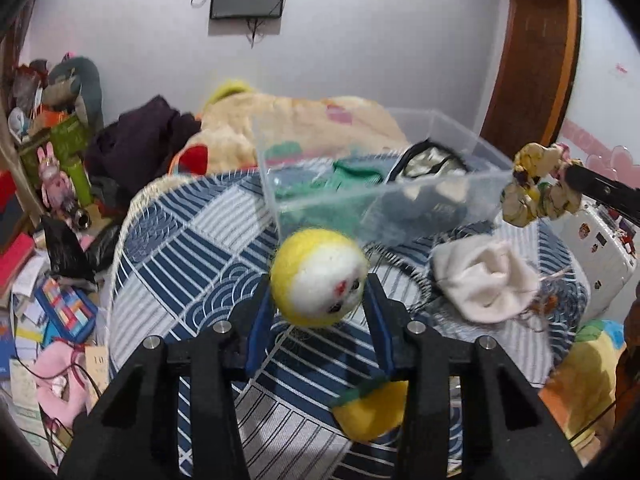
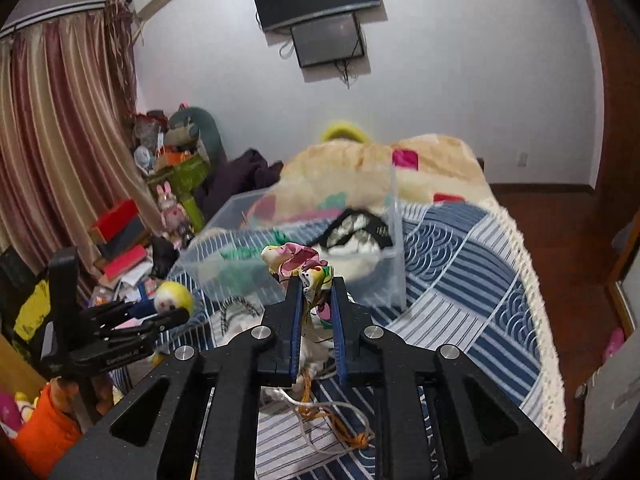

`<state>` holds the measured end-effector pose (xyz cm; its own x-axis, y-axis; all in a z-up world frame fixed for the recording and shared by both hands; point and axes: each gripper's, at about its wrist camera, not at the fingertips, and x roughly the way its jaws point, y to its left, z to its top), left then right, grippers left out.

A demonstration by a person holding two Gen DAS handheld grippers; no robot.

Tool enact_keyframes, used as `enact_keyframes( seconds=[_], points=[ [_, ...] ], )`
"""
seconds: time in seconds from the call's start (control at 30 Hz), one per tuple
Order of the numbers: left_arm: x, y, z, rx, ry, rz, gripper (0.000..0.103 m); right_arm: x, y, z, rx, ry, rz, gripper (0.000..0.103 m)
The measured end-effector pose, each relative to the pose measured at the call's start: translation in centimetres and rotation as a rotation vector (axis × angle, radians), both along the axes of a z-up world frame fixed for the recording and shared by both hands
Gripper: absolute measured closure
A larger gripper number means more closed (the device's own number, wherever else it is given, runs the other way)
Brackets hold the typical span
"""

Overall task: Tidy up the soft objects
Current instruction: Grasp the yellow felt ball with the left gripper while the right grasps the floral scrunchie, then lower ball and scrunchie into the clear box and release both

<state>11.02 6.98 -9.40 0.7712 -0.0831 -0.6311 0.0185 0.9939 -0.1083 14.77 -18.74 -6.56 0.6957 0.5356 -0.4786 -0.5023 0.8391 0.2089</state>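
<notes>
My left gripper is shut on a yellow and white plush ball with a small face, held above the blue patterned bed cover. It also shows in the right wrist view. My right gripper is shut on a floral fabric scrunchie, seen at the right in the left wrist view. A clear plastic bin stands on the bed just beyond both grippers and holds green cloth and a dark item.
A white cloth and a yellow plush piece lie on the bed cover. A beige blanket is heaped behind the bin. Clutter fills the floor at left. A white suitcase stands at right.
</notes>
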Motion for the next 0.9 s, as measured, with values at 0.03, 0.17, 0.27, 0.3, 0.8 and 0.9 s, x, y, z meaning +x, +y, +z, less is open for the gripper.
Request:
enact_keyframes(
  seconds=[0.03,0.17,0.27,0.3,0.8,0.9],
  points=[
    [-0.2,-0.1,0.7,0.000,-0.017,-0.005,0.059,0.0,0.0,0.3,0.005,-0.012,-0.001,0.091],
    [-0.1,-0.3,2.9,-0.010,-0.068,-0.020,0.059,0.4,0.2,1.8,0.015,-0.064,-0.009,0.091],
    [0.4,-0.4,4.1,-0.013,-0.099,-0.028,0.059,0.7,0.5,2.8,0.031,-0.096,-0.006,0.091],
    [0.6,-0.4,4.4,-0.009,-0.107,-0.028,0.059,1.0,0.8,3.1,0.033,-0.105,-0.002,0.091],
    [7.8,0.5,3.4,-0.050,-0.012,-0.031,0.059,6.8,7.1,0.7,-0.052,-0.009,0.076,0.091],
    [8.8,0.3,2.6,-0.032,0.011,-0.026,0.059,7.8,8.2,-0.4,-0.095,0.028,0.094,0.091]
  ],
)
